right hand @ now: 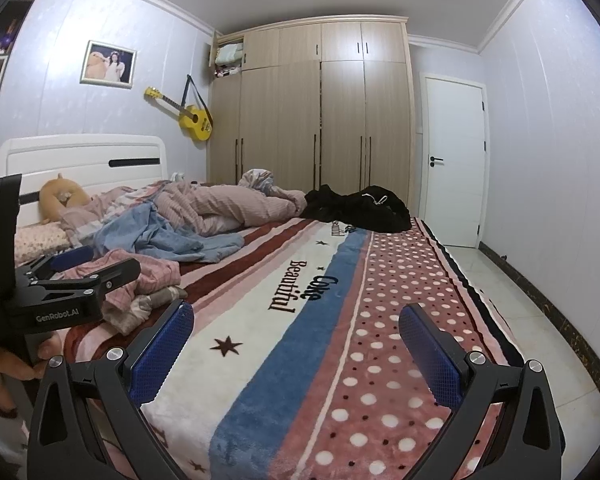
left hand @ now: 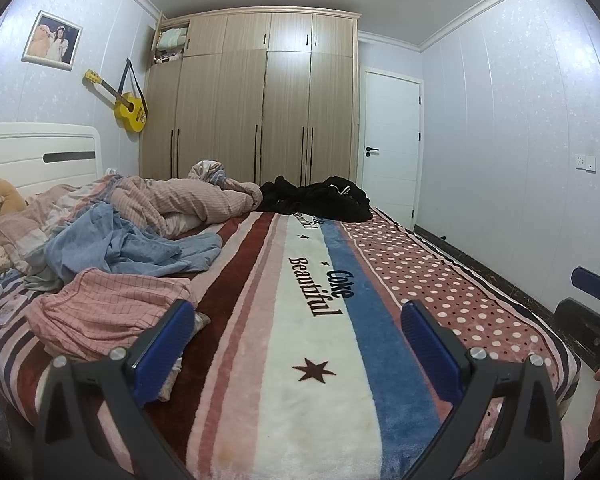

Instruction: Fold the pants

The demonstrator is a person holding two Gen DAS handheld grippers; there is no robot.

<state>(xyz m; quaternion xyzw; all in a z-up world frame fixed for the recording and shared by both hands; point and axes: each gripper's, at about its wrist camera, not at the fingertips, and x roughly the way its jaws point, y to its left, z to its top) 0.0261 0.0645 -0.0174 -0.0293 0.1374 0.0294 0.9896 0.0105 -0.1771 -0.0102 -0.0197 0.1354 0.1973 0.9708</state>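
Observation:
A pile of pink checked garments [left hand: 112, 304] [right hand: 140, 276] lies folded on the striped blanket [left hand: 320, 380] [right hand: 260, 380] at the near left. Behind it a blue denim-like garment [left hand: 132, 244] [right hand: 168, 236] lies crumpled. A black garment [left hand: 320, 196] [right hand: 360, 206] is heaped at the far end of the bed. My left gripper [left hand: 296, 312] hovers open over the blanket, its left finger beside the pink pile and nothing between the fingers. Further right, my right gripper [right hand: 296, 312] is open and holds nothing. Each gripper shows at the edge of the other's view.
A rumpled pink duvet [left hand: 180, 200] lies across the middle of the bed, before the white headboard [left hand: 40, 152] and a plush toy [right hand: 60, 196]. Beyond the bed stand a wooden wardrobe [left hand: 252, 120] and a white door [right hand: 452, 160]. Tiled floor [right hand: 540, 340] runs along the right.

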